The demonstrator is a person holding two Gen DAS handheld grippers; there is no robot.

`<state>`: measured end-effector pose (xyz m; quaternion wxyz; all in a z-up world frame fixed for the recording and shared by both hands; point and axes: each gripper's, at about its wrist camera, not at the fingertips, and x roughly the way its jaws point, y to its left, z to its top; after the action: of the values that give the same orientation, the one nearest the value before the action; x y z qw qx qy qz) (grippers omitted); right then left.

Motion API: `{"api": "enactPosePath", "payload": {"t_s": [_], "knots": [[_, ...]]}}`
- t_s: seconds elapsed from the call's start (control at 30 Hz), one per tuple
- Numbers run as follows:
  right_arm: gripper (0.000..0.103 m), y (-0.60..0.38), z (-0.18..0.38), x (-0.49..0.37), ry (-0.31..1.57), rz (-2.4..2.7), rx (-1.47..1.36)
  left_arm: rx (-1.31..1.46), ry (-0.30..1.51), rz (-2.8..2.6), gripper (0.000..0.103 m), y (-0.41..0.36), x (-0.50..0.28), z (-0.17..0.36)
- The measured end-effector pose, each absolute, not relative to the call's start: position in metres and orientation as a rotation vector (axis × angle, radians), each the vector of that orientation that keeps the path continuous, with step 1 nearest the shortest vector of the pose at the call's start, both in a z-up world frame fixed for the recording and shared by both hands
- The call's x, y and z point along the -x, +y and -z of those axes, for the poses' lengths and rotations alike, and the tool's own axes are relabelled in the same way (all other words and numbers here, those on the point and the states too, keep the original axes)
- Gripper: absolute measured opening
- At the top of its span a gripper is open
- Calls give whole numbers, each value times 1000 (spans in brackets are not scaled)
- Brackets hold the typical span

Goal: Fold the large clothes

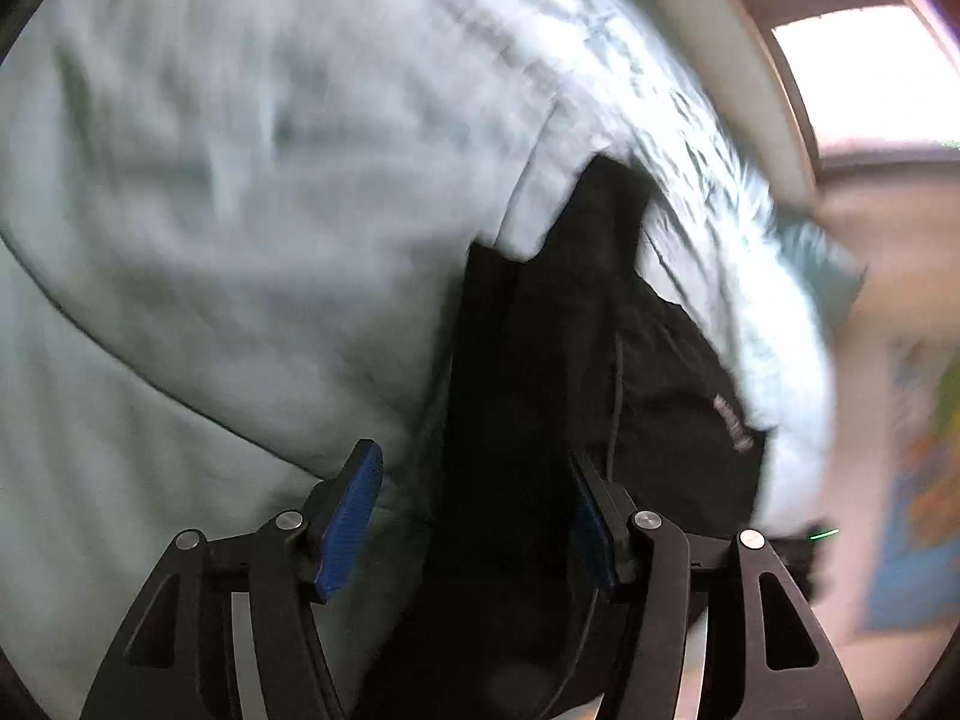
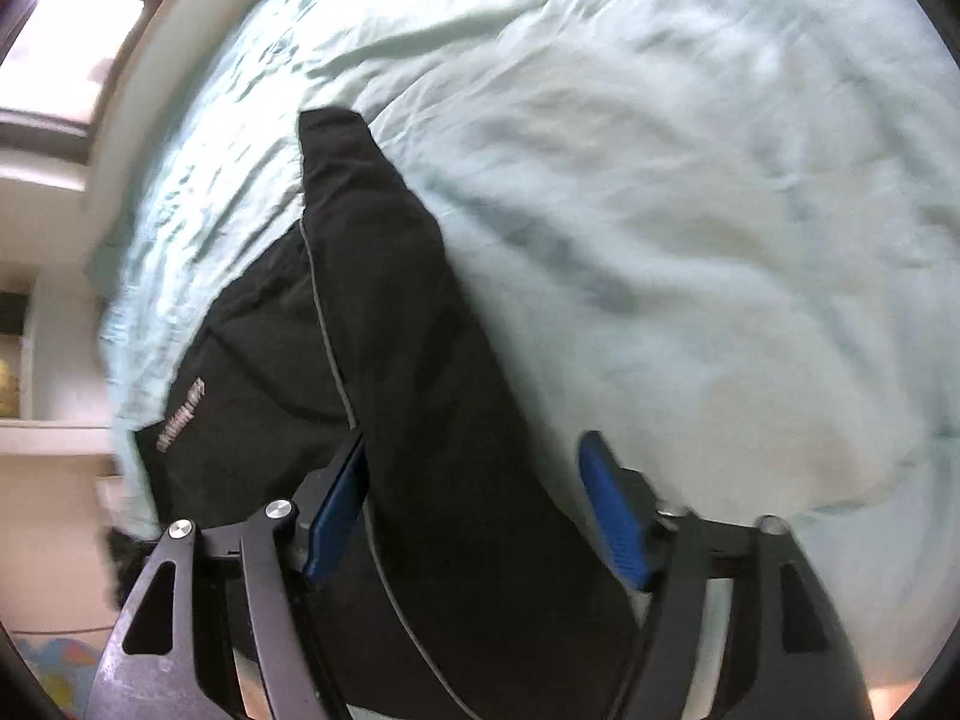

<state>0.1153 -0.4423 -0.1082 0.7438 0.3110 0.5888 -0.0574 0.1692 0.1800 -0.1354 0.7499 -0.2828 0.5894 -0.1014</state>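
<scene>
A black garment (image 1: 576, 372) with a thin grey piping line and a small grey logo lies on a pale green bed cover (image 1: 240, 180). In the left wrist view it runs up between my left gripper's (image 1: 474, 516) blue pads (image 1: 351, 516), which stand wide apart. In the right wrist view the same garment (image 2: 390, 312) stretches away from my right gripper (image 2: 474, 510), passing between its blue pads (image 2: 612, 516), also wide apart. Neither gripper pinches the cloth. Both views are motion-blurred.
The bed's pale edge (image 1: 708, 42) and a bright window (image 1: 870, 78) lie beyond the cover. A colourful mat (image 1: 918, 480) covers the floor beside the bed. Shelving (image 2: 18, 372) shows at the left of the right wrist view.
</scene>
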Motion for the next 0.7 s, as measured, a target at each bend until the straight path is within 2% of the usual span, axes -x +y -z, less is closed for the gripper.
{"api": "enactPosePath", "payload": {"t_s": [0.1, 0.23, 0.37, 0.47, 0.57, 0.7], "knots": [[75, -422, 72, -103, 1243, 107, -545, 390, 1230, 263, 62, 146, -162, 86], [79, -343, 39, -105, 1205, -10, -353, 256, 1226, 384, 63, 82, -156, 76], [79, -281, 57, -107, 1255, -62, -145, 119, 1318, 350, 63, 32, -156, 117], [80, -261, 91, -119, 1351, -41, -109, 89, 1290, 306, 67, 25, -158, 137], [83, -239, 104, -121, 1363, -8, -67, 100, 1303, 282, 70, 22, -164, 136], [83, -244, 90, -118, 1373, 10, -112, 91, 1284, 271, 70, 26, -162, 120]]}}
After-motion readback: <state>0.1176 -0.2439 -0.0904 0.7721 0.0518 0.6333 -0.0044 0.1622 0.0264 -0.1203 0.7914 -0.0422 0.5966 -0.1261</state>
